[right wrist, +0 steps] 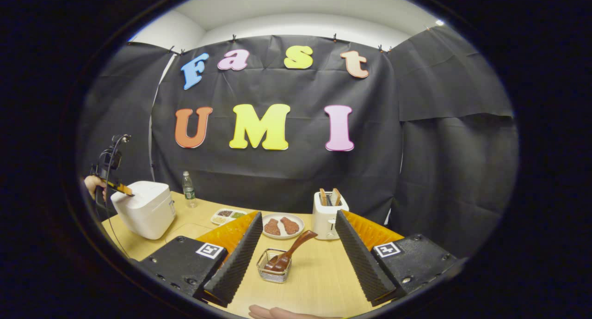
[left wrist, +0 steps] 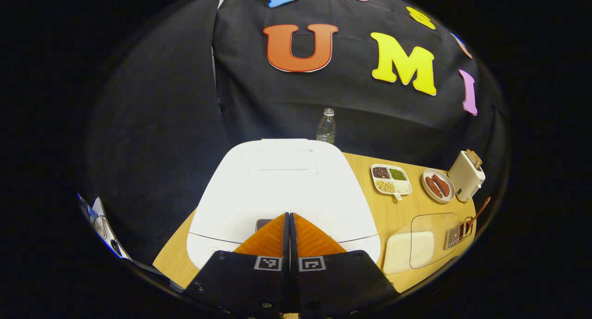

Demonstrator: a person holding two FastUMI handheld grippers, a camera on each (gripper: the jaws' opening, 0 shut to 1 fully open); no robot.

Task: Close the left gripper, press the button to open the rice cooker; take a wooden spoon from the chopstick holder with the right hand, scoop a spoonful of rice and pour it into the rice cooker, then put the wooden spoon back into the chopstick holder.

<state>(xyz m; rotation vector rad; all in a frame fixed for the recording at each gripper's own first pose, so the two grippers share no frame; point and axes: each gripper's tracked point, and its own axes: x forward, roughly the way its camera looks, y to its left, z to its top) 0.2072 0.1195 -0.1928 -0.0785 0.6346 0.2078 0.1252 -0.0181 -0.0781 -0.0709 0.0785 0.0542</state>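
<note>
1. Orange fingers pressed flat together: your left gripper (left wrist: 289, 217) is closed into one blunt tip, right over the dark button (left wrist: 262, 224) at the front edge of the rice cooker (left wrist: 282, 189), lid down.
2. Beyond the rice cooker's right side sits the clear container of rice (left wrist: 409, 249), lid ajar.
3. Your right gripper (right wrist: 296, 245) waits wide open and empty, aimed at the chopstick holder (right wrist: 273, 266), wooden spoon (right wrist: 291, 252) leaning inside, handle out for an easy grab.

White rice cooker (left wrist: 282, 189), brown wooden spoon (right wrist: 291, 252), pale wood table (right wrist: 319, 277), orange-ridged fingers (left wrist: 270, 238).
</note>
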